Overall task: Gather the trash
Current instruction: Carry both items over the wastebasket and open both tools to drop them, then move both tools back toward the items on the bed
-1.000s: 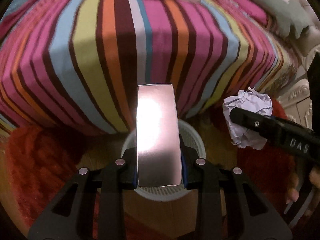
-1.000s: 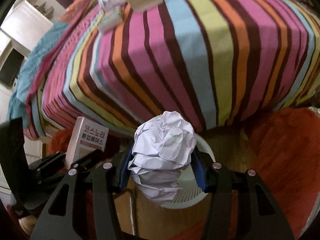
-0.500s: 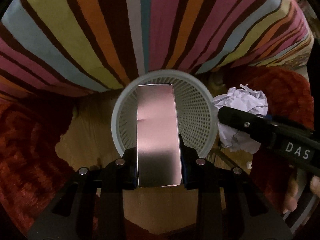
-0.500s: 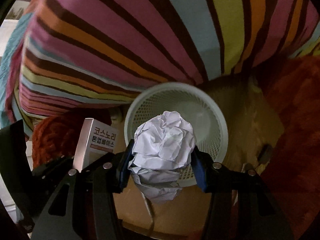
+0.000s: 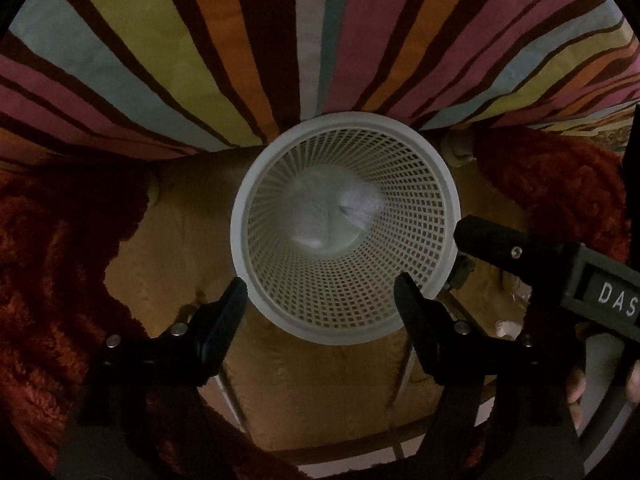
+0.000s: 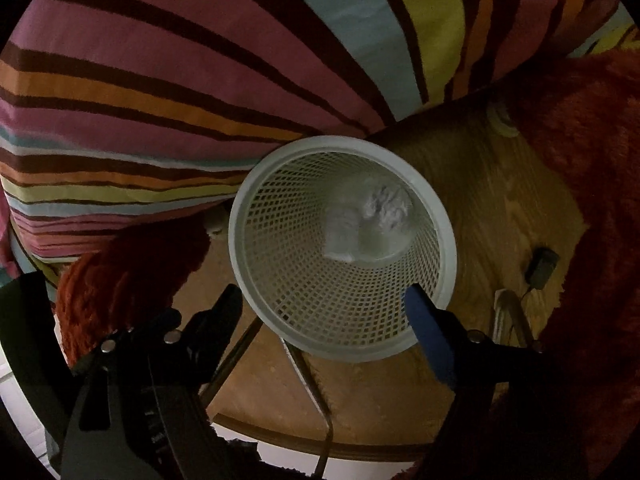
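Note:
A white mesh waste basket (image 5: 256,184) stands on the wooden floor against the striped bed; it also shows in the right wrist view (image 6: 440,216). At its bottom lie a small box (image 6: 340,236) and a crumpled white paper ball (image 6: 388,204), seen blurred in the left wrist view as the box (image 5: 316,216) and the ball (image 5: 360,200). My left gripper (image 5: 320,284) is open and empty above the basket's near rim. My right gripper (image 6: 324,296) is open and empty above the rim too; it shows in the left wrist view at the right (image 5: 520,252).
The bed with a striped cover (image 5: 280,40) rises just behind the basket. A red shaggy rug (image 5: 52,264) lies left and right (image 6: 592,160) of the bare wooden floor (image 5: 320,392). A small dark adapter with a cable (image 6: 540,264) lies on the floor at the right.
Both grippers opened over the basket. The box left my left gripper and the paper ball left my right gripper; both now lie at the basket's bottom.

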Demonstrator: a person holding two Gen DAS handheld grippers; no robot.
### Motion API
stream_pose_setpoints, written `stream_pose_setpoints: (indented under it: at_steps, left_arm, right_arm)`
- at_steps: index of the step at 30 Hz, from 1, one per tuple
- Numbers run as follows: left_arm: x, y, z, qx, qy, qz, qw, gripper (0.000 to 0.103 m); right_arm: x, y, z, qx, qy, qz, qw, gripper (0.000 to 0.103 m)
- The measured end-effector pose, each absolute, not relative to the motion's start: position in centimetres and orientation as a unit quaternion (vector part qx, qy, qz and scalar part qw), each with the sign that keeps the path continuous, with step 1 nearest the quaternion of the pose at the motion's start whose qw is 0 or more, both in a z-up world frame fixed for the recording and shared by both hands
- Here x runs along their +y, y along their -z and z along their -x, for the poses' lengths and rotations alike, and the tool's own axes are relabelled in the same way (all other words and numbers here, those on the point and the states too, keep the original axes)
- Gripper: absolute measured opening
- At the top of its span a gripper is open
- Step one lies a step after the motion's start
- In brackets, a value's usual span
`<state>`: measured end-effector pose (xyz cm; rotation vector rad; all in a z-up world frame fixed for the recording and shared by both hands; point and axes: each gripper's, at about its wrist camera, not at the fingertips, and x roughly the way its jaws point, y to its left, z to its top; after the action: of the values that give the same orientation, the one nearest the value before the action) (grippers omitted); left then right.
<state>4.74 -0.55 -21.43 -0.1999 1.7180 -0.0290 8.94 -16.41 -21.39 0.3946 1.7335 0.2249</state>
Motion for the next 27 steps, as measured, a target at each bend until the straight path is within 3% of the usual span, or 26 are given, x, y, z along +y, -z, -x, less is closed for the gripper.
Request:
stream_pose_setpoints:
  at_steps: [15, 27]
  left_arm:
    - [0.1, 20.2, -4.6, 0.731, 0.005, 0.091, 0.676, 0.074]
    - [1.8, 14.6, -3.7, 0.633, -0.012, 0.114, 0.766, 0.074]
  right_arm:
    - [-16.7, 19.3, -8.8, 0.727, -0.105, -0.165, 0.658, 0.079]
    - [-17.6, 13.5, -9.0, 0.625, -0.135, -0.153, 0.753, 0.079]
